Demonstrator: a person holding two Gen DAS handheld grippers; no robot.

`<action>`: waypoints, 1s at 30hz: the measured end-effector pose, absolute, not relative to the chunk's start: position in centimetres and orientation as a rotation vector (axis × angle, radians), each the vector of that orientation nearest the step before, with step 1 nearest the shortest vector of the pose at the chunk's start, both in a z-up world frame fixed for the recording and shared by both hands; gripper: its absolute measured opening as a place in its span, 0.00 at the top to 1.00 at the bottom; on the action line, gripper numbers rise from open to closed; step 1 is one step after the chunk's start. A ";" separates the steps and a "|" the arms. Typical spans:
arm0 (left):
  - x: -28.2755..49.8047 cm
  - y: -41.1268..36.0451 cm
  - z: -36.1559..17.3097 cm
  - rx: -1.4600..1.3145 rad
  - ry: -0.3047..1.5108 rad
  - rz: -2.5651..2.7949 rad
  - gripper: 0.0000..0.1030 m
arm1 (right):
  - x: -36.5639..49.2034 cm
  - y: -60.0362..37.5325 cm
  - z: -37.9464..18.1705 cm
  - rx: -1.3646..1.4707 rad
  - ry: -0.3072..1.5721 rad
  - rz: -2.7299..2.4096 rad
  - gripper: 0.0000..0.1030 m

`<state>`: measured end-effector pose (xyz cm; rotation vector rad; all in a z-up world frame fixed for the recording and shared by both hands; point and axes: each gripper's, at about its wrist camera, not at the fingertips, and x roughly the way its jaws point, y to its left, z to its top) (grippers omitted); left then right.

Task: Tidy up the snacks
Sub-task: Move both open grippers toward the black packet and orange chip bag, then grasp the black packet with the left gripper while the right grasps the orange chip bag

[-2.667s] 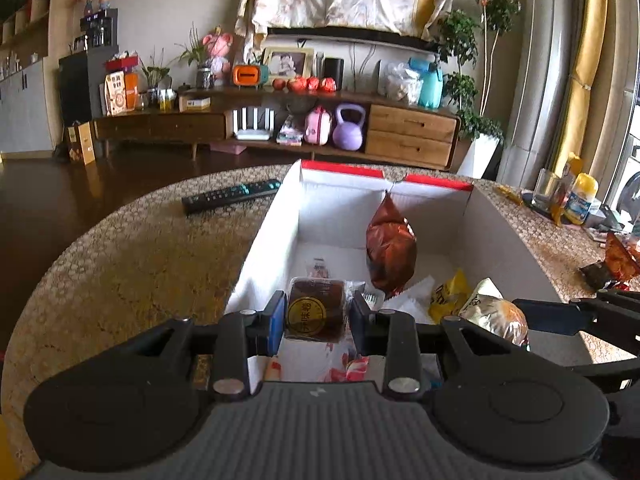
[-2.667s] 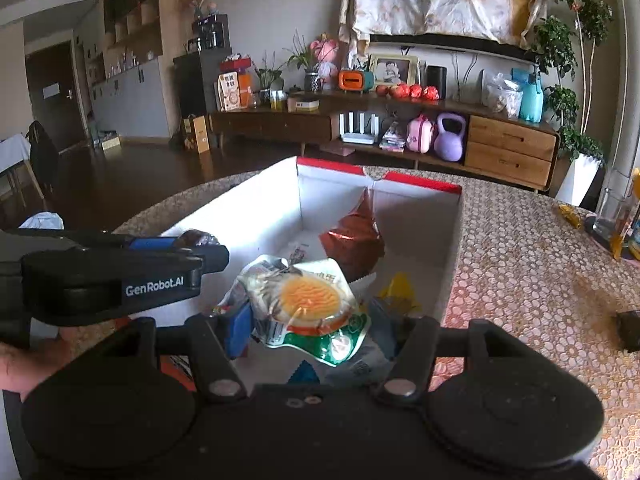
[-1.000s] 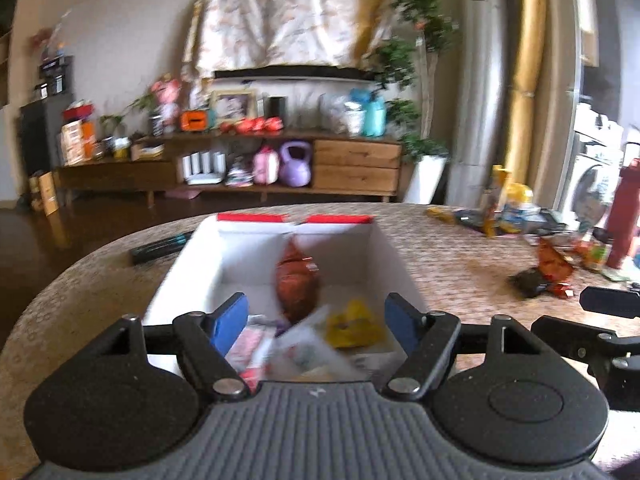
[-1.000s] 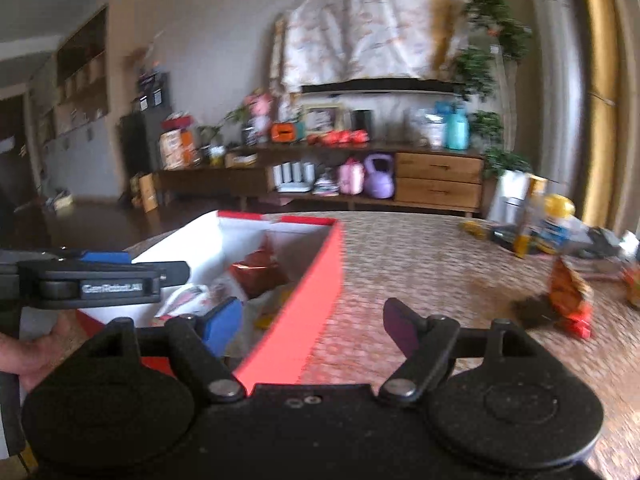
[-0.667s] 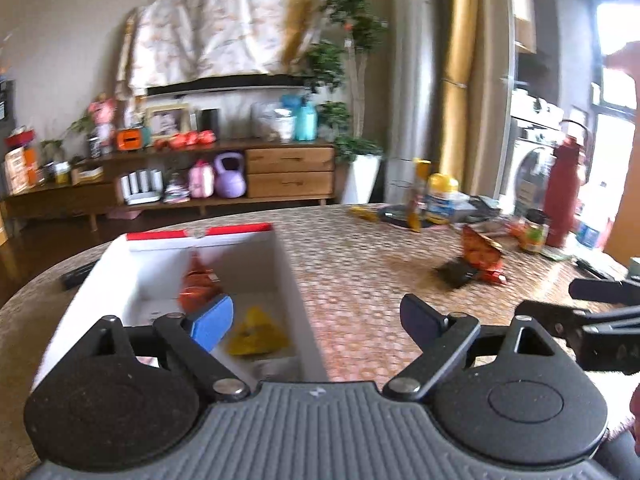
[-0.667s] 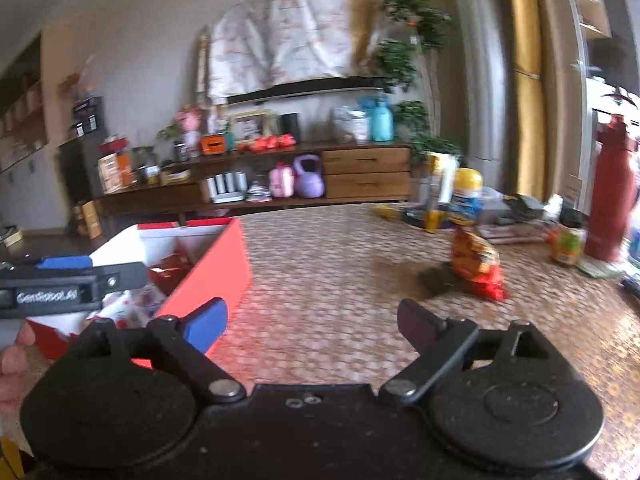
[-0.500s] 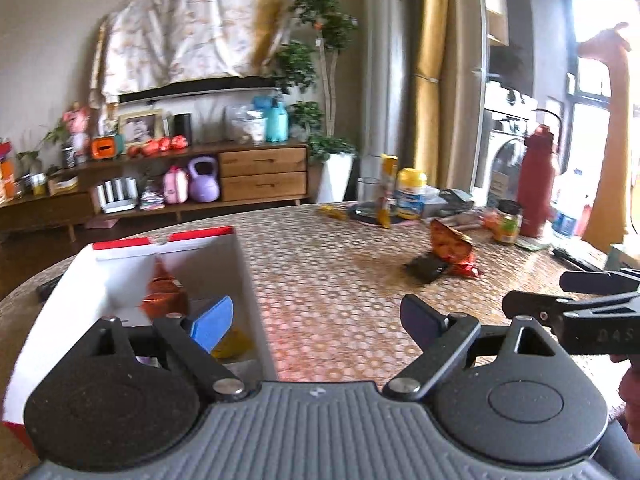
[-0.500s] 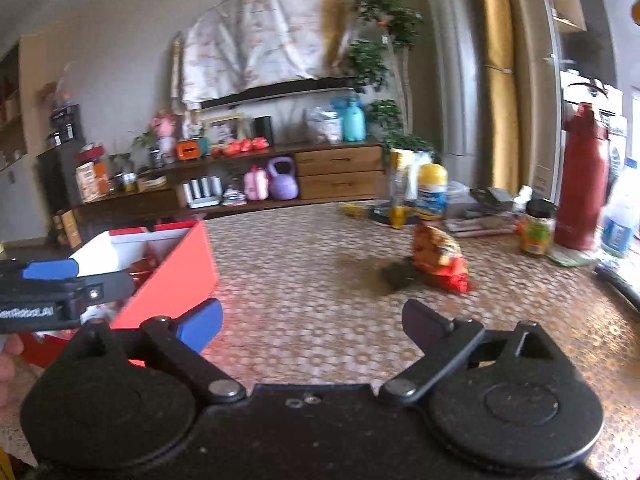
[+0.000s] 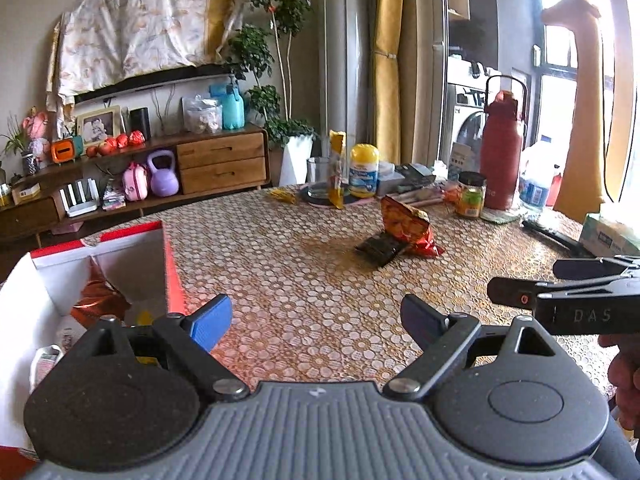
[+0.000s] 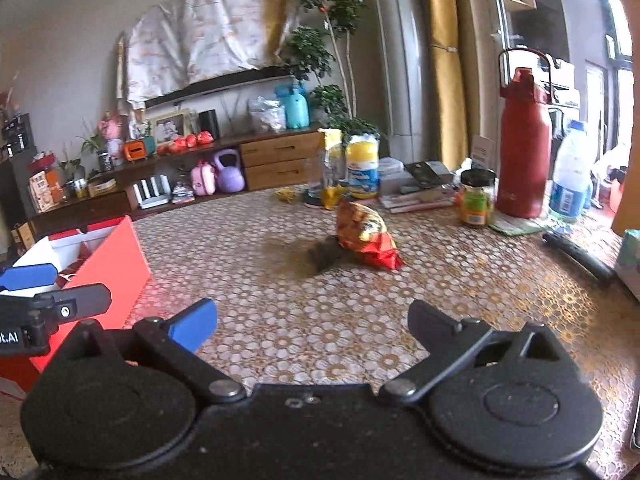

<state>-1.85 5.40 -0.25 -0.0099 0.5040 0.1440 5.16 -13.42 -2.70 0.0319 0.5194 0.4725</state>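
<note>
Two snacks lie mid-frame on the table [image 9: 304,264]: a red and yellow snack bag [image 9: 406,224], puffy, light and crinkly, and a flat dark packet [image 9: 378,249] touching its lower left edge. The bag likely crushes easily and is best pinched at a sealed edge; the packet sits low, so it needs a sliding grip. The left tongs [image 9: 316,320] and the right tongs [image 10: 312,322] have just been opening and stand spread, nothing between them. The box [image 9: 100,264] sits at lower left. The tablecloth looks smooth; bottles crowd the far edge.
</note>
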 end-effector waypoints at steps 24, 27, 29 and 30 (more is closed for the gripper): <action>3.5 3.0 -4.0 0.013 0.595 0.099 0.11 | 10.2 -14.5 -4.3 0.012 0.549 0.397 0.00; 4.9 2.8 -4.4 0.031 0.599 0.092 0.11 | 12.3 -13.8 -4.3 0.007 0.550 0.401 0.00; 6.1 2.8 -4.8 0.038 0.600 0.089 0.11 | 13.9 -13.4 -4.2 0.011 0.551 0.405 0.00; 6.8 2.8 -5.0 0.041 0.602 0.086 0.11 | 14.6 -13.2 -4.2 0.009 0.552 0.408 0.00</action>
